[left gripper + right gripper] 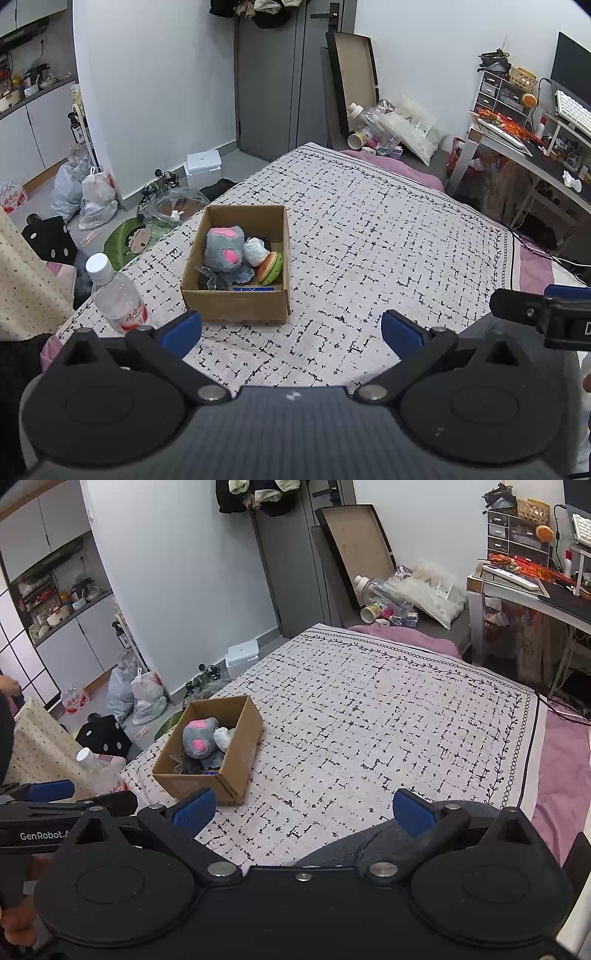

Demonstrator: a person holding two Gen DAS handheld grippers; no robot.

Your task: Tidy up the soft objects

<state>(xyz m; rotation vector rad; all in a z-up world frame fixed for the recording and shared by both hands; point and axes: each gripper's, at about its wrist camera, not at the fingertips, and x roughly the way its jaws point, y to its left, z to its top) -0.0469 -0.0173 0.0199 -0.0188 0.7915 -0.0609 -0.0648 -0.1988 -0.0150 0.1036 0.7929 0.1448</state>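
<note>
Cardboard box (236, 295) of soft toys on bed (369, 229), both tongs released and empty.

Box: open-topped, near the bed's left edge on the black-and-white patterned cover. Contents: grey plush paw with pink pads (225, 249), white bundled item (255, 250) beside it, burger-shaped plush (270, 267) against the box's right wall, dark crumpled material beneath. Clear plastic bottle (116, 295), white cap, lies near the bed's near-left corner, just left of the box. Left tongs (291, 328): jaws spread wide, holding nothing, above the bed's near edge. Right tongs (304, 810): likewise spread, empty, beside the left.
</note>
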